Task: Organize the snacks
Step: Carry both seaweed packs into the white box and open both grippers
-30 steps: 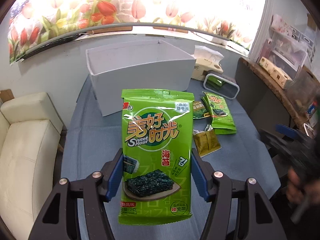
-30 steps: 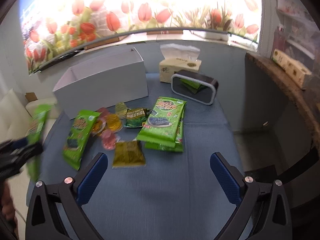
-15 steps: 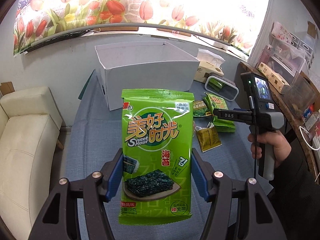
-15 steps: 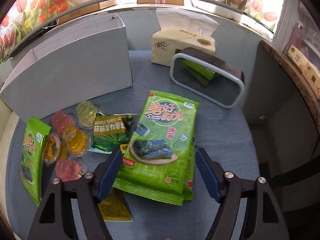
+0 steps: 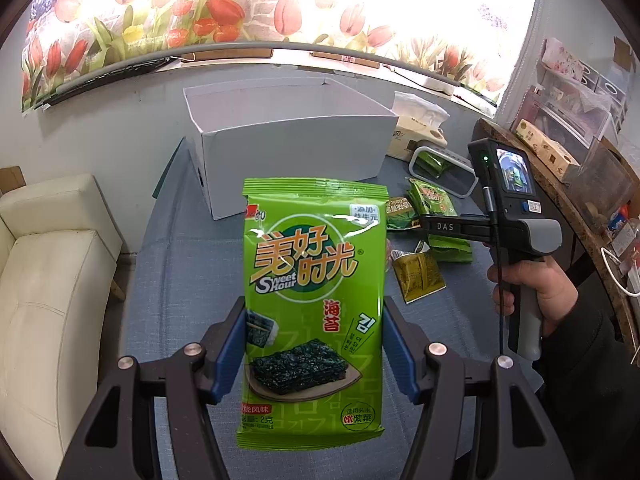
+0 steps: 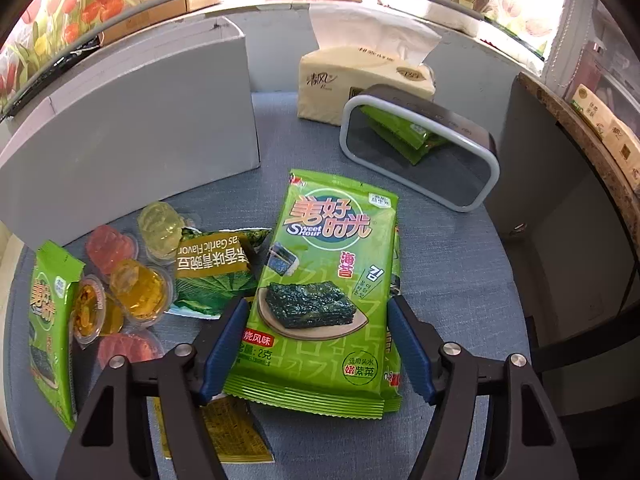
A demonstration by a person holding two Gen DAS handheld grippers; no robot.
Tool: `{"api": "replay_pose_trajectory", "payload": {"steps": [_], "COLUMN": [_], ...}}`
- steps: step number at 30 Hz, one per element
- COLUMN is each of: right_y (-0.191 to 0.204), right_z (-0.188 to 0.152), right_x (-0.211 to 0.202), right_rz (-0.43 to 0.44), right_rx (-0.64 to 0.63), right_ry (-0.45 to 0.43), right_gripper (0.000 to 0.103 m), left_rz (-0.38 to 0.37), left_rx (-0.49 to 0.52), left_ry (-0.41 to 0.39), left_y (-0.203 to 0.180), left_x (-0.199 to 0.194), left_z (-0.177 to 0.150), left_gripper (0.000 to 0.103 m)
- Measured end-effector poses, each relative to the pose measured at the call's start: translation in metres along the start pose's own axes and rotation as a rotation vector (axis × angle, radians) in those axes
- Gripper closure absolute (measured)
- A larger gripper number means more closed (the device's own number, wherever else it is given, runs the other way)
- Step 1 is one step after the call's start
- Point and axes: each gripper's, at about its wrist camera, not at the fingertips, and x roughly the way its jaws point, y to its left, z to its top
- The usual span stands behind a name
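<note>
The left hand-held gripper (image 5: 314, 344) pinches a seaweed packet (image 5: 314, 304) by its two long edges, holding it upright in the centre of the left wrist view, clear of the desk (image 5: 188, 272). The packet is bright green and glossy, with orange-yellow Chinese lettering, "Sweet Hour" in white, and a picture of dark seaweed sheets on a plate near its lower end. Behind it, toward the upper middle of the frame, stands an open white box (image 5: 292, 140).

In the right wrist view, the right hand-held gripper (image 6: 316, 344) straddles the lower half of a stack of seaweed packets (image 6: 324, 280) of the same design, lying flat on the desk at frame centre. Its jaws are closing with the stack between them; the blue pads sit right at the stack's edges, and whether they press yet I cannot tell. At the left lie jelly cups (image 6: 136, 280), a garlic-flavour pea packet (image 6: 216, 268) and another green packet (image 6: 50, 320).
</note>
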Motion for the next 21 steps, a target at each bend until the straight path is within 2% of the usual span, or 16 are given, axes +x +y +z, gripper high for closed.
{"api": "replay_pose_trajectory", "payload": {"steps": [6,12,17,21], "right_y": [0.004,0.006,0.016,0.03], "right_z": [-0.011,-0.022,-0.016,0.007], "right_x": [-0.028,-0.076,-0.115,-0.138], "right_rz": [-0.036,-0.009,0.027,0.031], "right_rx": [-0.035,-0.055,-0.095,-0.155], "right_ry": [-0.067,-0.15,-0.216,-0.298], "right_gripper": [0.029,0.029,0.029,0.028], "left_rz": [0.007,0.001,0.003,0.006], "left_rx": [-0.001,0.004,-0.009,-0.023], "left_ry": [0.001,-0.01,-0.04,-0.076], "left_y": [0.0,-0.003,-0.004,0.001], "left_x": [0.002,0.0,-0.004,-0.005], "left_z": [0.003,0.012,0.036,0.07], "left_gripper": [0.036,0.036,0.036,0.036]}}
